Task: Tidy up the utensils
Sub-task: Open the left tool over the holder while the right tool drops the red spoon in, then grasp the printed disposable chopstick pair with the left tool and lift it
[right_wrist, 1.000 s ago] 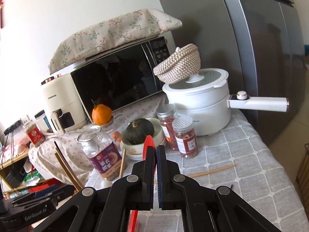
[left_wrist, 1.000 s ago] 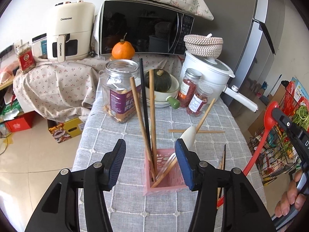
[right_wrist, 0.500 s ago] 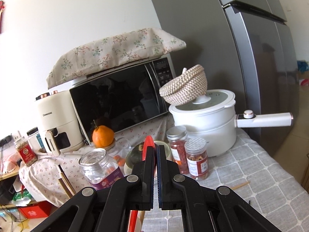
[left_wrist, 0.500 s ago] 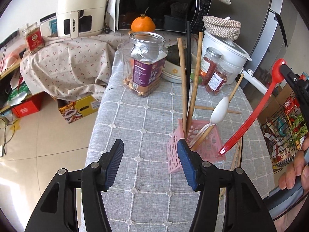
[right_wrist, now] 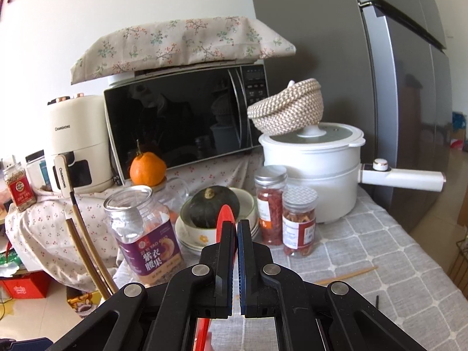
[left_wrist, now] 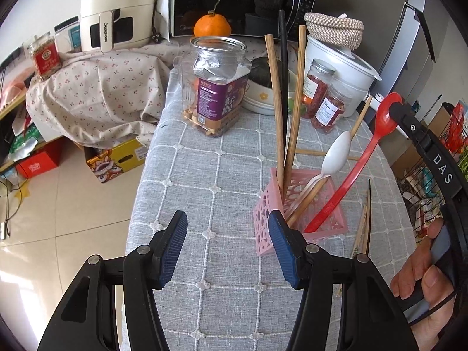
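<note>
The left tool point(left_wrist: 228, 247) hangs low over the grey checked cloth of the surface point(left_wrist: 204, 181) with its 2 blue pads well apart and nothing between them; its right pad sits just in front of the near corner of the pink basket point(left_wrist: 295, 204). That perforated basket stands upright on the cloth and holds 2 wooden chopsticks point(left_wrist: 276, 111) and 1 black chopstick point(left_wrist: 283, 67) leaning nearly upright at its back corner, a white spoon point(left_wrist: 336, 155) slanting out to the right, and another wooden stick beside it. The right tool point(right_wrist: 236, 228) has its pads together, clamped on the red spoon point(left_wrist: 359, 161) near the bowl end; in the left wrist view the spoon slopes down from that grip so its handle tip is inside the basket at the right front. The hand point(left_wrist: 424, 286) holding the right tool shows at the lower right edge of that view. More chopsticks point(left_wrist: 364, 222) lie flat on the cloth just right of the basket, and 1 wooden chopstick point(right_wrist: 345, 276) lies further back. Behind stand a purple-labelled jar point(left_wrist: 216, 87), a bowl with a dark squash point(right_wrist: 212, 206), 2 jars of red contents point(right_wrist: 298, 222), a white pot point(right_wrist: 313, 172), an orange point(left_wrist: 212, 26) and a microwave point(right_wrist: 187, 122).
</note>
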